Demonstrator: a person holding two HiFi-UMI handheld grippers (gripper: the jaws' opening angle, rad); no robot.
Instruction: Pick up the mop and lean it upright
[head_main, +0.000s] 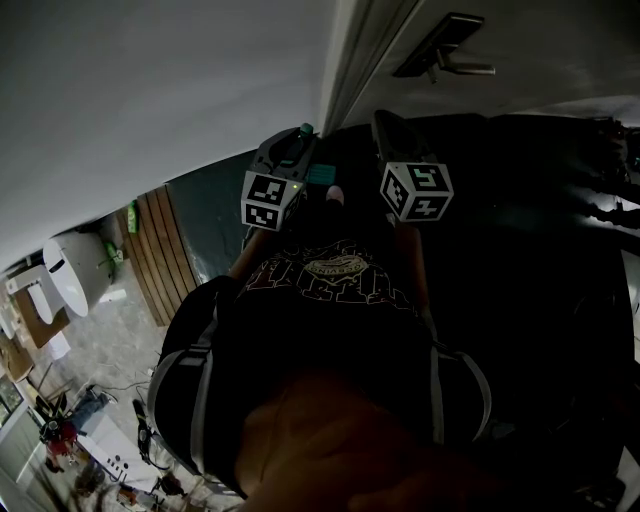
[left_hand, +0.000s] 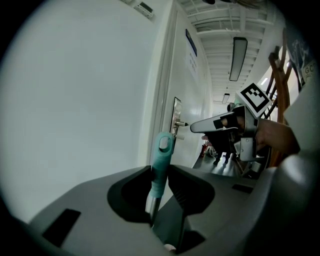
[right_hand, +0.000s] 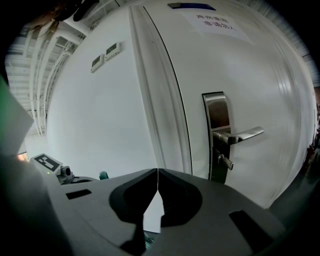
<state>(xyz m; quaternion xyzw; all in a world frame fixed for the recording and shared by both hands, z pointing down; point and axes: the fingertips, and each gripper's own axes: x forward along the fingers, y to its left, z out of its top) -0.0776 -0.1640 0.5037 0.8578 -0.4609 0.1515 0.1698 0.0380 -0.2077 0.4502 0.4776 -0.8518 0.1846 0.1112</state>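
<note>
Grasping the mop handle (left_hand: 164, 146), apparently firmly, stands the left tool (left_hand: 160, 169); the right tool (right_hand: 157, 171) is clenched empty.

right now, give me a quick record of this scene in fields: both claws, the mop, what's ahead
left claw: closed on the mop handle
right claw: shut, empty
mop handle: teal-tipped, roughly upright between the left jaws
ahead of left claw: white wall
ahead of right claw: white door with metal lever handle
</note>
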